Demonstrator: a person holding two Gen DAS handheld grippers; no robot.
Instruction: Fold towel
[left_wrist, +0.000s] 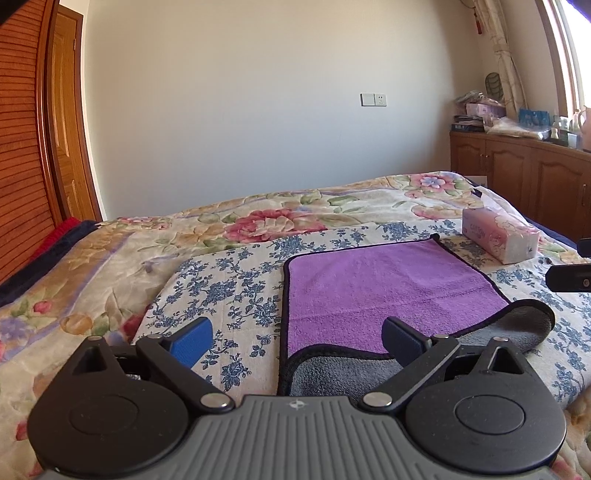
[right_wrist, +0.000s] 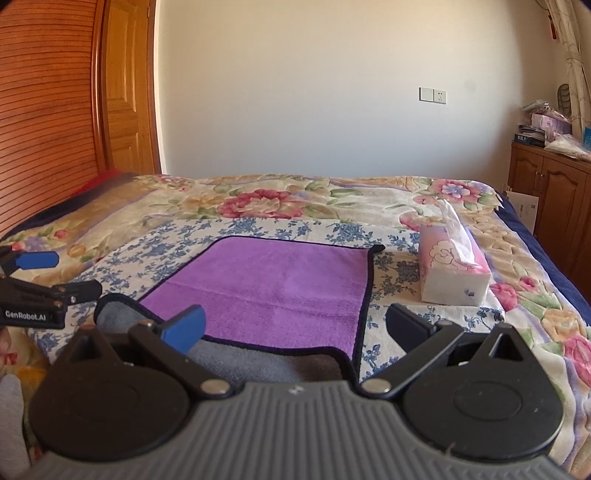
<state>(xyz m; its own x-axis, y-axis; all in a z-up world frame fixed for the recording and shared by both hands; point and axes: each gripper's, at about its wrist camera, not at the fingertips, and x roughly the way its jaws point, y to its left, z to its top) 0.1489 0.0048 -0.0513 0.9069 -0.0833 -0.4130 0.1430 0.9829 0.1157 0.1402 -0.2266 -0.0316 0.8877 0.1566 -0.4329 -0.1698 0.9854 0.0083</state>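
A purple towel (left_wrist: 384, 291) with a dark border and grey underside lies flat on the bed; it also shows in the right wrist view (right_wrist: 277, 288). Its near edge is turned over, grey side up (left_wrist: 351, 373), and one near corner curls up (left_wrist: 524, 321). My left gripper (left_wrist: 297, 338) is open and empty, jaws wide apart above the towel's near left corner. My right gripper (right_wrist: 295, 326) is open and empty above the near right corner. The left gripper also shows at the left of the right wrist view (right_wrist: 40, 262).
The towel rests on a blue-flowered cloth (left_wrist: 229, 280) over a floral quilt (left_wrist: 273, 218). A pink tissue box (right_wrist: 452, 266) stands just right of the towel. A wooden headboard (right_wrist: 40, 129) is at the left, wooden cabinets (left_wrist: 517, 170) at the right.
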